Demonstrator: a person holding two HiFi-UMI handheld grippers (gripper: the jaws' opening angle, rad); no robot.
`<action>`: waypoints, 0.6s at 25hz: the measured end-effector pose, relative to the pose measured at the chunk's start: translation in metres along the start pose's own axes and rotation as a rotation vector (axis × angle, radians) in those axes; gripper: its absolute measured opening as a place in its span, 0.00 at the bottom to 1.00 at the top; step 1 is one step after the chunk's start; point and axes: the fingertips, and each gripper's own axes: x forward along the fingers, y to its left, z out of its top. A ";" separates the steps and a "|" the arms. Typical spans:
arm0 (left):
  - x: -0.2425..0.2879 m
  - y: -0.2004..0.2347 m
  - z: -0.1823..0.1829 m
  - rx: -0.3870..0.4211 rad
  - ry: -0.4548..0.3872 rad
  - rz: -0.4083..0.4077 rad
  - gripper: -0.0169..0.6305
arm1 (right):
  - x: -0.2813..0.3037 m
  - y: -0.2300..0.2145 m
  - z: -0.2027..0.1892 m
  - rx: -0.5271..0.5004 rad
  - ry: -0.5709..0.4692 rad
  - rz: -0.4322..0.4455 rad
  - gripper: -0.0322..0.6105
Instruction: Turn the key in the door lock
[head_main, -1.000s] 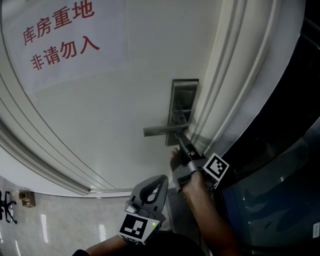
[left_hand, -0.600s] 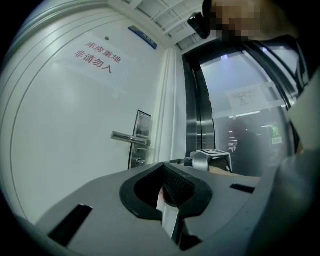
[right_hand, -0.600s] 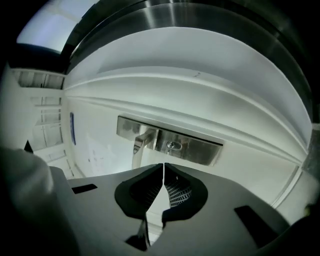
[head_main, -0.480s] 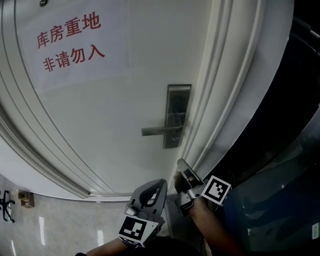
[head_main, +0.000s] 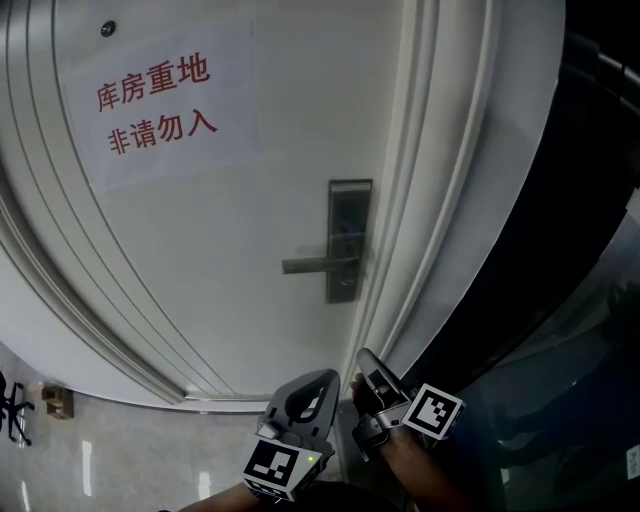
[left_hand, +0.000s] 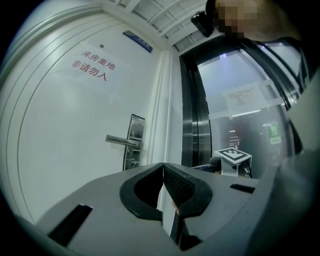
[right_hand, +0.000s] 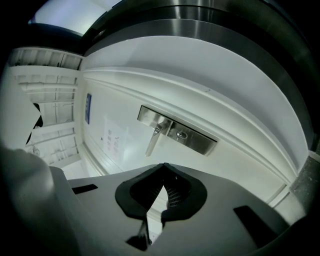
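A white door carries a steel lock plate with a lever handle pointing left. The same lock plate and handle show in the left gripper view, with a small lock cylinder below the lever. The right gripper view shows the plate and its cylinder; I cannot make out a key there. My left gripper and right gripper hang low, well below the lock, both shut and empty. Their jaws meet at the tips in the left gripper and right gripper views.
A paper sign with red characters is stuck on the door's upper left. The white door frame runs along the right of the lock, with dark glass panelling beyond it. Pale floor tiles lie at the lower left.
My right gripper has drawn back from the lock plate, down and away from the door. The left gripper has stayed low. The door now sits farther off in the head view.
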 end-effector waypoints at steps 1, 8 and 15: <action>-0.001 -0.002 0.000 0.000 0.001 0.001 0.04 | -0.001 0.003 0.000 -0.012 0.003 0.010 0.07; -0.006 -0.011 0.001 0.009 -0.003 0.012 0.04 | -0.008 0.015 -0.005 -0.088 0.019 0.041 0.07; -0.008 -0.016 -0.002 0.007 -0.009 0.024 0.04 | -0.011 0.016 -0.003 -0.086 0.023 0.054 0.07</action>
